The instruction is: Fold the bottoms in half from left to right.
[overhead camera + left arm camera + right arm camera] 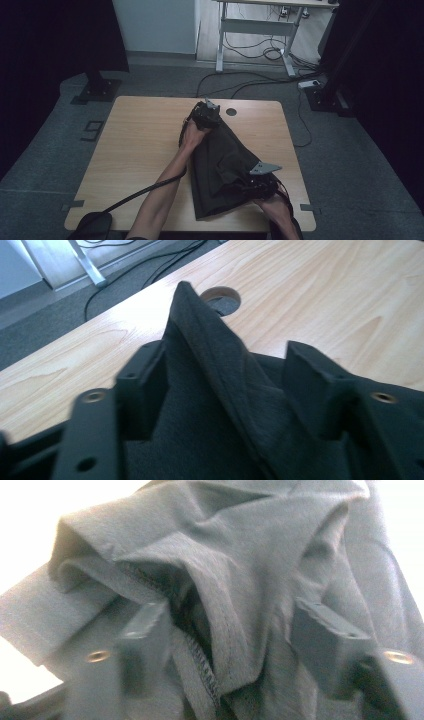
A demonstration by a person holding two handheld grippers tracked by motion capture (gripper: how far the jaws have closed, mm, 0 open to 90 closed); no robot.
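Biggest thing first: your wooden table (140, 150), with that dark garment (222, 160) lying folded down its right half, running from near the round cable hole (231, 111) at the far edge toward your near edge. It's narrow at the far end and wider near you.

Your left gripper (207, 116) sits at the far, narrow tip of the cloth, and your right gripper (260, 185) is at the near right corner. So you've got one tong at each end of the same garment.

In the left gripper view the jaws stand apart, with a raised ridge of the fabric (220, 370) running up between them and not pinched by either side. Same deal in the right gripper view: jaws spread, with a bunched fold and a stitched hem (200, 655) sitting in the gap, nothing pressing on it. Both tongs are open.

Hard to make out: from above, the dark tongs blend into the dark cloth. The right gripper view is washed out, so the table under the cloth is just white glare. Your right forearm is cut off by the bottom edge.
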